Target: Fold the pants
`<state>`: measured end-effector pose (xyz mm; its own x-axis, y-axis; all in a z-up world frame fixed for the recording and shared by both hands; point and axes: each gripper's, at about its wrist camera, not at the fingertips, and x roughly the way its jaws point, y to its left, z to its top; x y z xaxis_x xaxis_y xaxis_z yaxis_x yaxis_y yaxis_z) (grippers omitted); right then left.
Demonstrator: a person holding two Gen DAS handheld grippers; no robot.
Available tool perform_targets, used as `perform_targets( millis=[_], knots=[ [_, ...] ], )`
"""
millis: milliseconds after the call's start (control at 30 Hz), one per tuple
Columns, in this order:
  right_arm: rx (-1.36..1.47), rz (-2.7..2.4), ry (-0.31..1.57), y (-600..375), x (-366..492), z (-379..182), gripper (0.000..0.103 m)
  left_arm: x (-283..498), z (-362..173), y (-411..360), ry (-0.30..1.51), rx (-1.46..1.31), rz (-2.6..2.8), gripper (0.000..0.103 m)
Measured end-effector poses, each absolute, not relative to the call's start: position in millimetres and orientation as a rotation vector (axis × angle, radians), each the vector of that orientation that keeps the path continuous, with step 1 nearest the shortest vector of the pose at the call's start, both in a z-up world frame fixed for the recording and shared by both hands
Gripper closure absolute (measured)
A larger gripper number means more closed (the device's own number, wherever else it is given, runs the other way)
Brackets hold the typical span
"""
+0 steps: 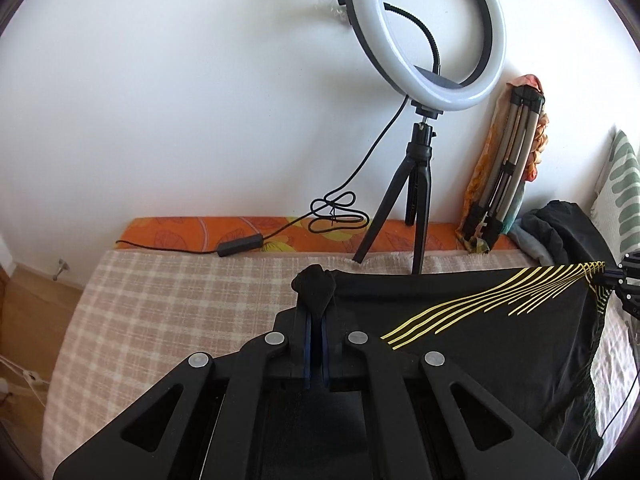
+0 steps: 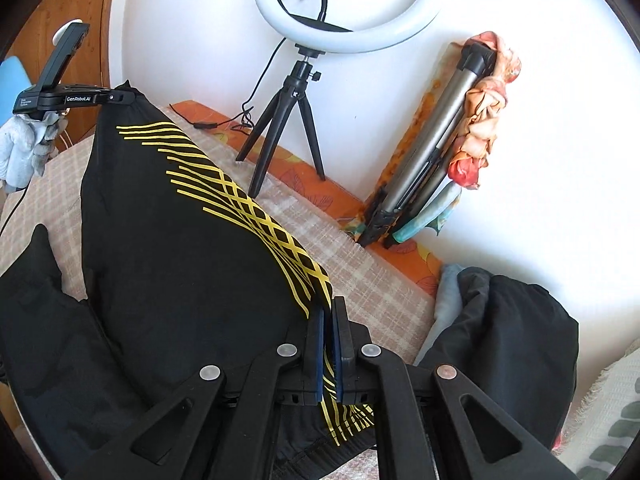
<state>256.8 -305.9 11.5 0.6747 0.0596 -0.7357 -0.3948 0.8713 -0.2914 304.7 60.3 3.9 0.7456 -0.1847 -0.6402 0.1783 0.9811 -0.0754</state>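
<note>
Black, smooth fabric with thin yellow curved stripes makes up the pants [image 2: 168, 248], stretched taut above the bed [image 1: 168, 304] between two grippers. The left gripper [image 1: 316, 316] has its fingers pressed together on a bunched black corner of the cloth, toward the bed's far edge. The right gripper [image 2: 329, 320] has its fingers closed on the striped corner, where the yellow lines cross into a lattice. The rest of the garment sags down onto the bed in soft folds.

Covering the bed is a woven blanket in a beige and white check, with an orange floral sheet [image 1: 248, 234] showing along the far edge by the white wall. One ring light [image 1: 432, 36], round and white, stands there on a small black three-legged stand [image 1: 404, 196], its black cable [image 1: 336, 216] tied in a loose coil. One folded metal tripod [image 2: 432, 136] leans against the wall with a flowered cloth knotted around it. A crumpled dark garment [image 2: 504, 328] lies at the bed's right far corner.
</note>
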Motion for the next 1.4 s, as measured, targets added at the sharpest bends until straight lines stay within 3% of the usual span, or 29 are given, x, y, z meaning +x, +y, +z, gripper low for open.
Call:
perform_targets(
  millis=[733,1033,1400],
  knots=[
    [-0.437,0.343,0.743,-281,79,26,0.102,125,27,65,0.654,0.094,-0.291,0.101],
    [-0.496,0.407,0.861,-256,4,-33,0.102,54,-26,69,0.751,0.109,-0.327,0.101],
    [-0.512,0.442,0.984,-256,-14,-86,0.1,12,-86,80,0.915,0.039,-0.355,0.095]
  ],
)
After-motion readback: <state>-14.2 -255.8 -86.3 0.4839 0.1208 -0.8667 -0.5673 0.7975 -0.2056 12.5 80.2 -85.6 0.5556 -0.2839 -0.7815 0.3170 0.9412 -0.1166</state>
